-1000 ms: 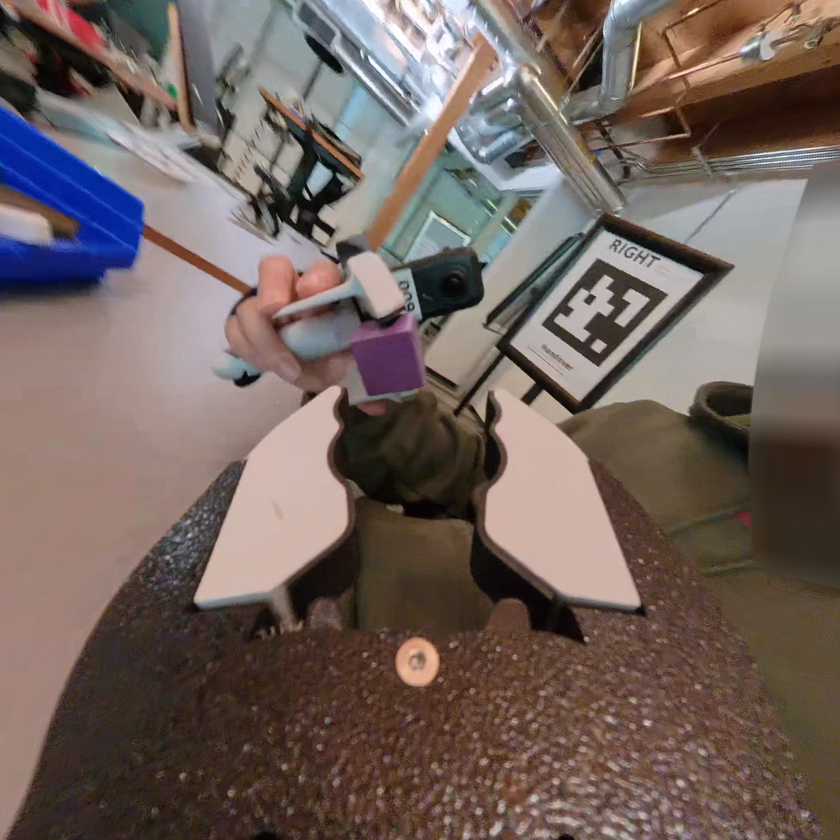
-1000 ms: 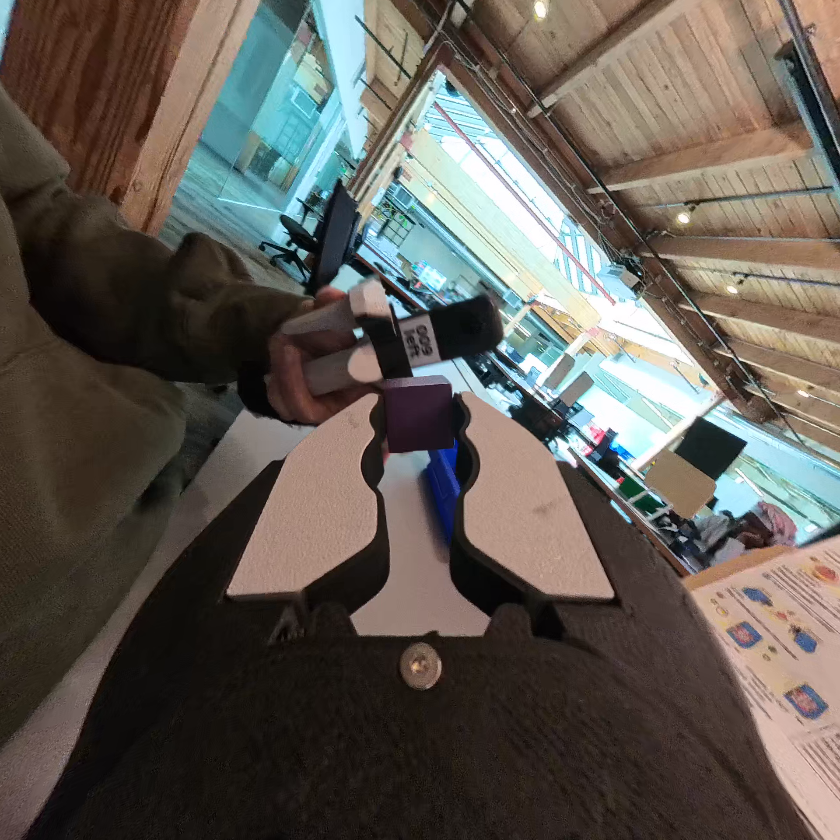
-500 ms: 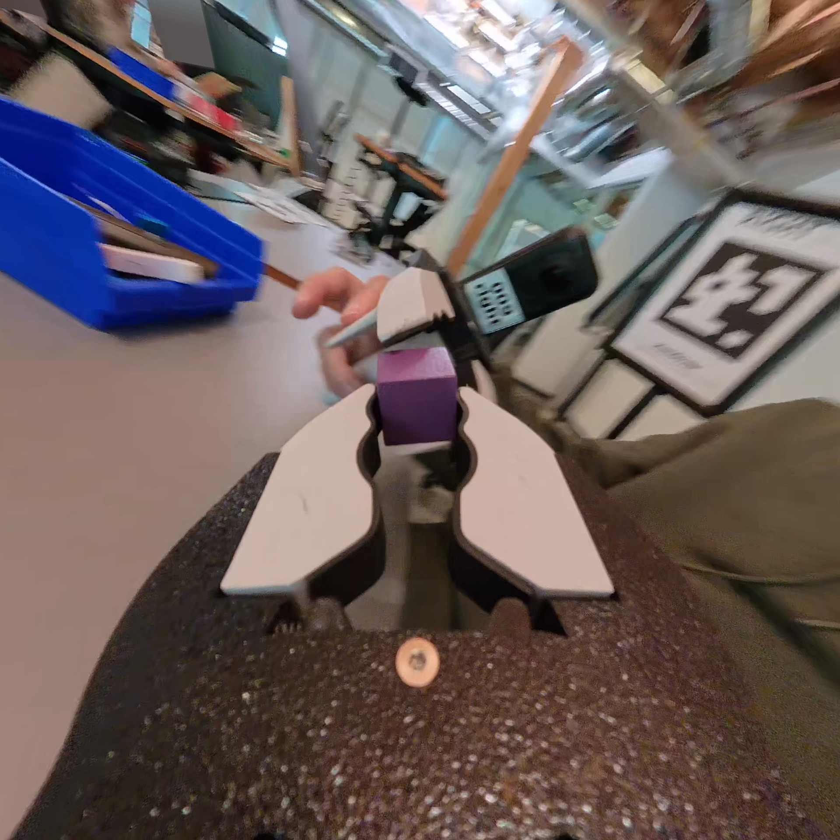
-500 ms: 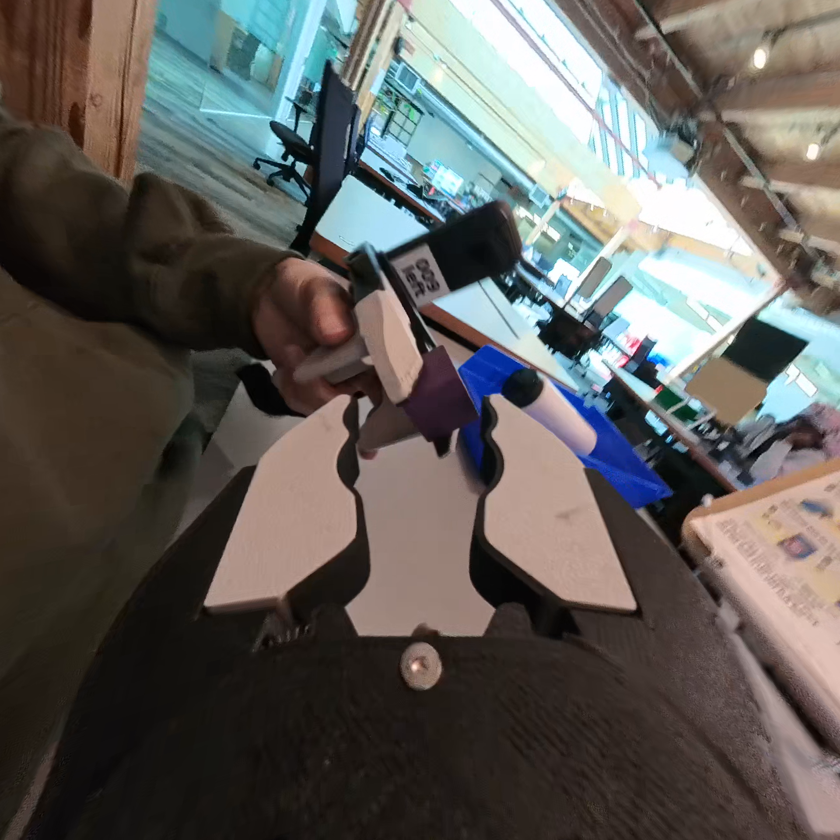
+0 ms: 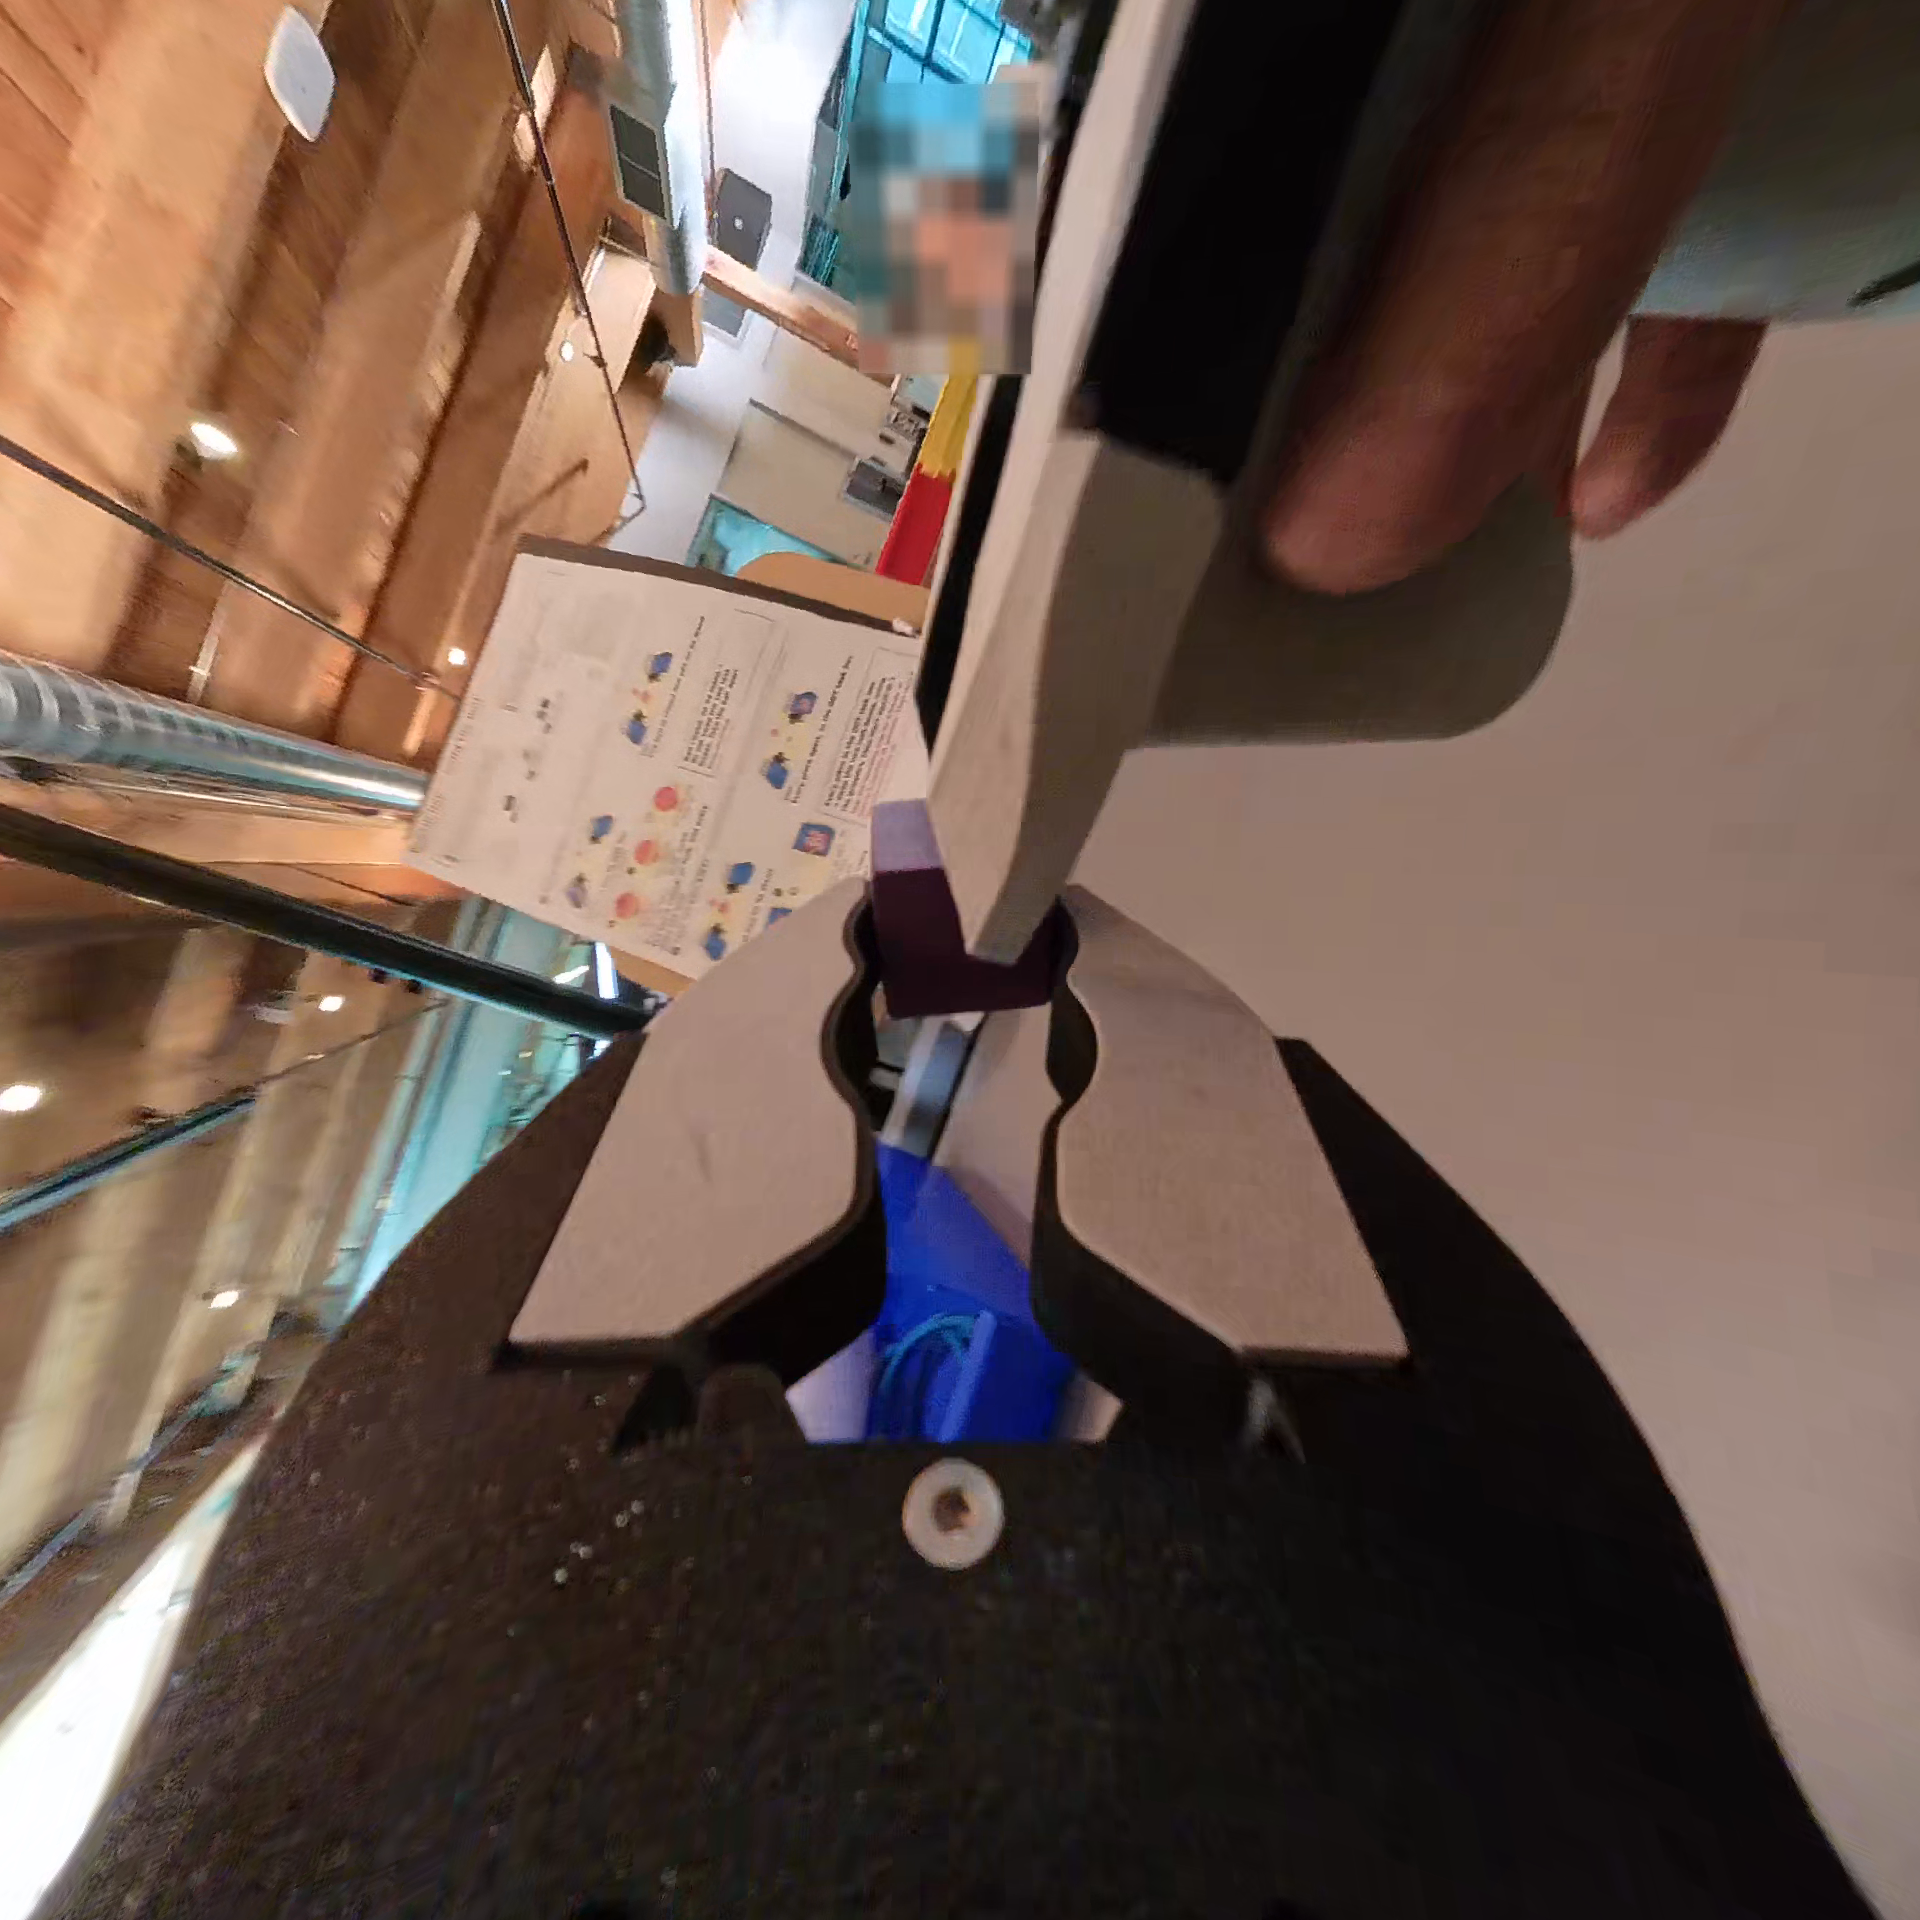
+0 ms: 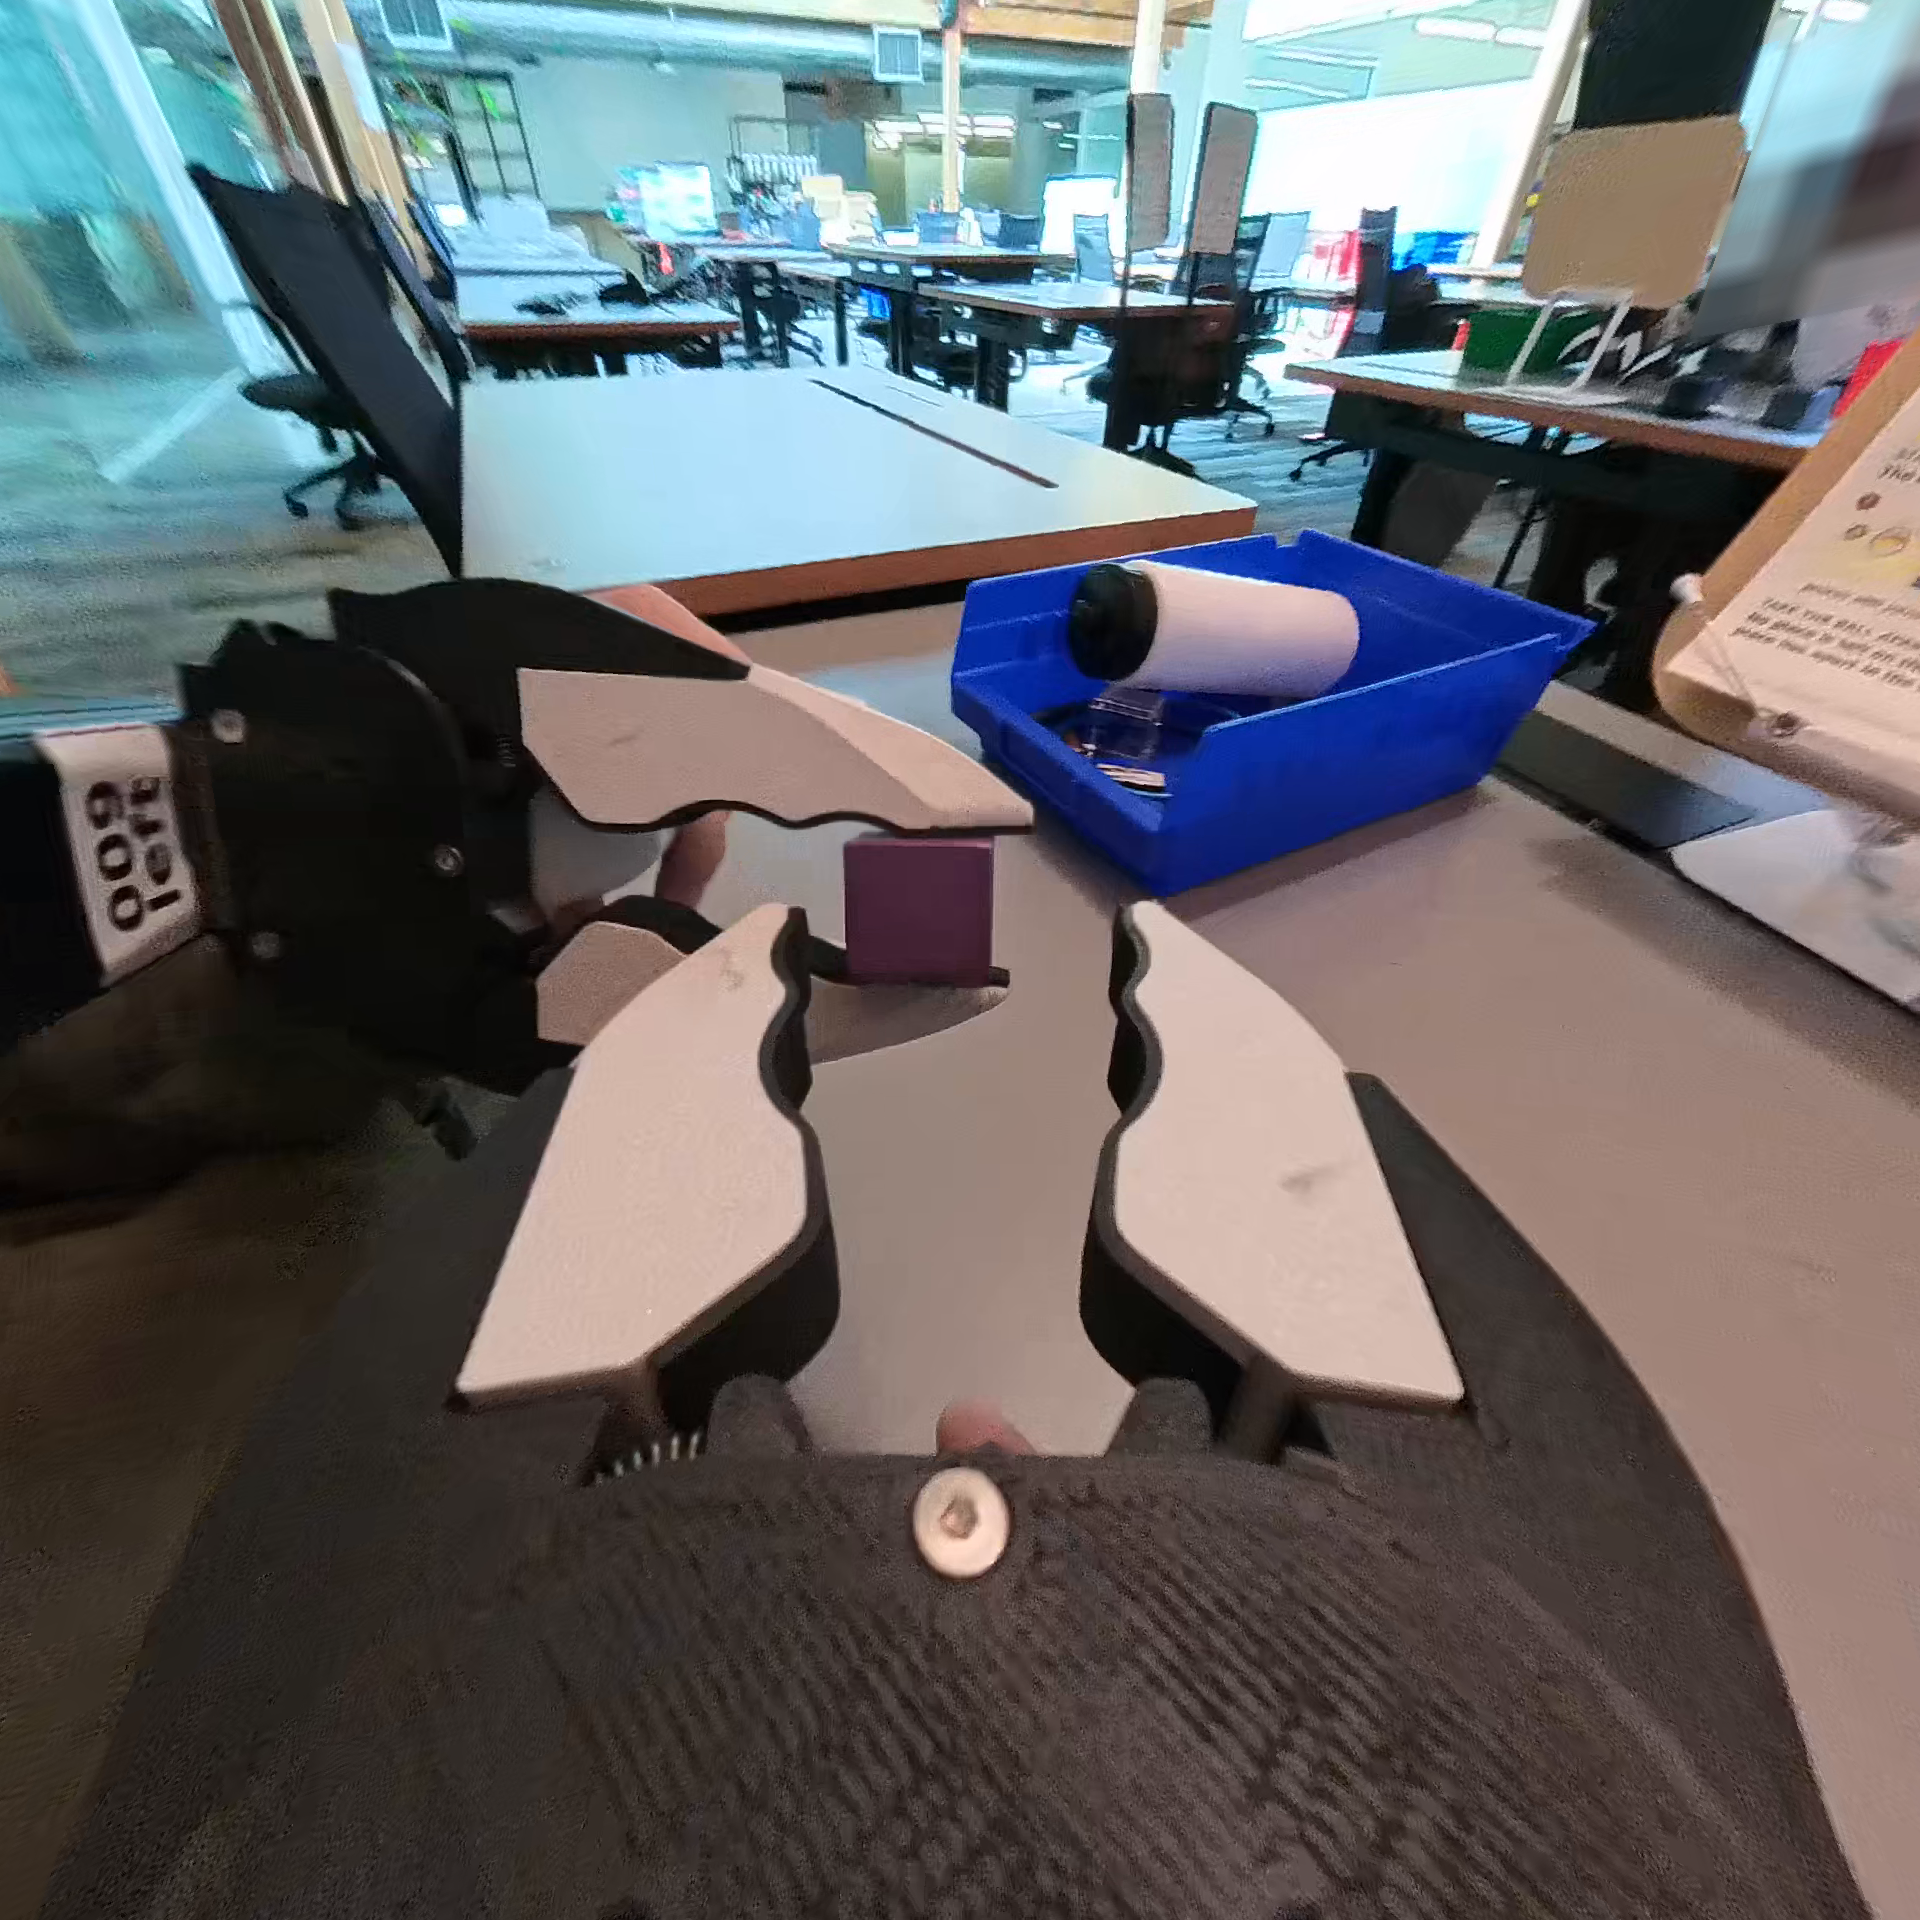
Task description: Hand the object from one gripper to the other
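While the left gripper (image 5: 961,940) pinches the purple cube (image 5: 940,961) at its two fingertips, the right gripper (image 6: 956,951) has its fingers spread wide with nothing between them. From the right wrist view the cube (image 6: 916,908) sits squeezed between the left gripper's (image 6: 894,904) top and bottom fingers — up off the grey table (image 6: 1455,1039). Behind it stands a blue bin (image 6: 1330,748) with a white roll (image 6: 1216,625) lying across it. A printed sheet (image 5: 644,769) leans nearby.
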The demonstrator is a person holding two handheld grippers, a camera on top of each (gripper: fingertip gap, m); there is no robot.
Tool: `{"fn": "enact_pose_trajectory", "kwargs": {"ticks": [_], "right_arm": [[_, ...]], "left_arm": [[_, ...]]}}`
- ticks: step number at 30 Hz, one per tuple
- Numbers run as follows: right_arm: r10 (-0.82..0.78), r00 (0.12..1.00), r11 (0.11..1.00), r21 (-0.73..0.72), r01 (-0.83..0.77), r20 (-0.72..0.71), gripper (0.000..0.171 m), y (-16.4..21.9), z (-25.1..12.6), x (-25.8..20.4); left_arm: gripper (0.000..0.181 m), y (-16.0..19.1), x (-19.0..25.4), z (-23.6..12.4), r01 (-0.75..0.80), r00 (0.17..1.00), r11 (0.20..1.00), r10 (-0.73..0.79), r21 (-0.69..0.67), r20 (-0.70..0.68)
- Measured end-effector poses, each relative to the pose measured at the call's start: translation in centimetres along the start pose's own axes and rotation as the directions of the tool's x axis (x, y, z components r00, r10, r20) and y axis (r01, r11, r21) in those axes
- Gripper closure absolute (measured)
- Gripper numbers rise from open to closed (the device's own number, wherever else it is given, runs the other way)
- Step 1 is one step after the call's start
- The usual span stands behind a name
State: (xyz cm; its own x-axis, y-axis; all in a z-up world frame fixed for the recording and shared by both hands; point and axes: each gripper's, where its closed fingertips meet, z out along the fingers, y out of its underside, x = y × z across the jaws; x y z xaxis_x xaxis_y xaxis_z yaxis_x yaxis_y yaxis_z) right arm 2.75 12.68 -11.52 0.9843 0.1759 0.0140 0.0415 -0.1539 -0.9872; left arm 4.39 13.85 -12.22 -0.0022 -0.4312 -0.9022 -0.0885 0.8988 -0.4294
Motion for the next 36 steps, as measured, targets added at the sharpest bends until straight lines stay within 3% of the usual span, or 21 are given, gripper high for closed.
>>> {"fn": "enact_pose_trajectory", "kwargs": {"ticks": [6,15,19,23,25,30,36], "right_arm": [[-0.096,0.995,0.995,-0.026,0.095,-0.033,0.144,0.5,0.6,-0.3],[-0.016,0.999,0.999,-0.044,0.014,-0.037,0.143,1.4,1.2,1.0],[-0.059,0.942,0.996,-0.089,0.031,-0.331,0.144,0.3,-3.6,8.8],[-0.089,0.768,0.983,-0.180,-0.035,-0.634,0.143,0.6,-12.2,19.5],[-0.099,0.686,0.962,-0.246,-0.119,-0.720,0.144,2.6,-15.5,24.6],[-0.074,0.633,0.859,-0.371,-0.352,-0.771,0.143,9.1,-19.1,31.8],[-0.257,0.600,0.732,-0.558,-0.391,-0.758,0.143,10.6,-21.8,34.9]], "left_arm": [[0.153,0.2,0.2,0.2,-0.095,0.994,0.993,0.098,-0.068,0.041],[0.152,1.4,0.8,0.7,-0.048,0.999,0.994,0.049,-0.100,0.008],[0.147,2.4,-0.5,0.6,0.121,0.993,0.989,-0.120,-0.086,0.016],[0.143,4.3,-2.3,0.2,0.372,0.928,0.926,-0.372,-0.069,0.008],[0.141,5.5,-2.8,0.1,0.464,0.885,0.881,-0.466,-0.096,-0.005],[0.137,9.2,-3.2,0.2,0.595,0.792,0.782,-0.610,-0.188,-0.031],[0.138,15.0,-5.4,0.3,0.738,0.651,0.630,-0.759,-0.242,0.009]]}}
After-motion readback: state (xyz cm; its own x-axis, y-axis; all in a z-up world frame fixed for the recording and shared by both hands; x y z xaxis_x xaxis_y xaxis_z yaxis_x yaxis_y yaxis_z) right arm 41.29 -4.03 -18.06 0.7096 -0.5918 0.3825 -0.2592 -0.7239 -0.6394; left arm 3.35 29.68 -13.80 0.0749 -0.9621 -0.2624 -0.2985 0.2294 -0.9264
